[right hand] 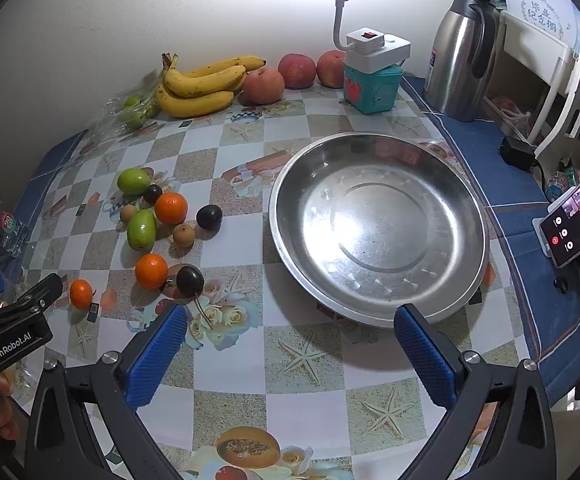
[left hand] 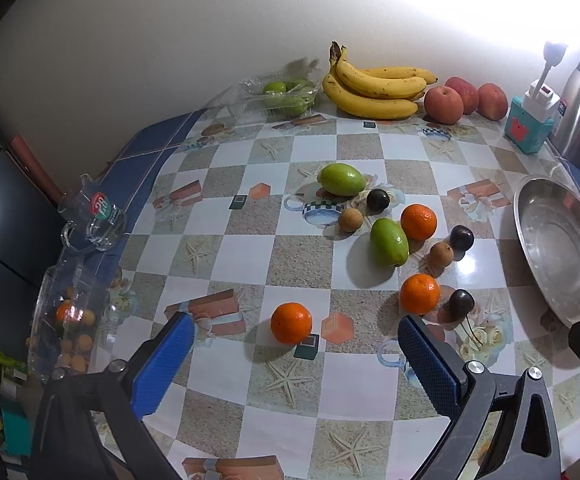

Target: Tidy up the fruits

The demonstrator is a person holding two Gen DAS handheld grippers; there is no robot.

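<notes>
Loose fruit lies on the checked tablecloth: three oranges, the nearest one [left hand: 291, 323] just ahead of my open, empty left gripper [left hand: 295, 334]; two green mangoes [left hand: 389, 242], dark plums [left hand: 461, 303] and small brown longans [left hand: 441, 255]. In the right wrist view the same cluster sits at the left, with an orange [right hand: 151, 271] and a plum [right hand: 190, 279]. An empty steel basin [right hand: 377, 224] lies ahead of my open, empty right gripper [right hand: 290, 330]; its rim shows in the left wrist view [left hand: 561, 240].
Bananas [left hand: 373, 84], three apples [left hand: 443, 104] and a clear box of green fruit [left hand: 286, 94] line the wall. A teal box with a lamp [right hand: 371, 80], a steel jug [right hand: 461, 52] and a phone [right hand: 573, 220] stand right. A glass mug [left hand: 94, 216] and glass dish [left hand: 70, 320] sit left.
</notes>
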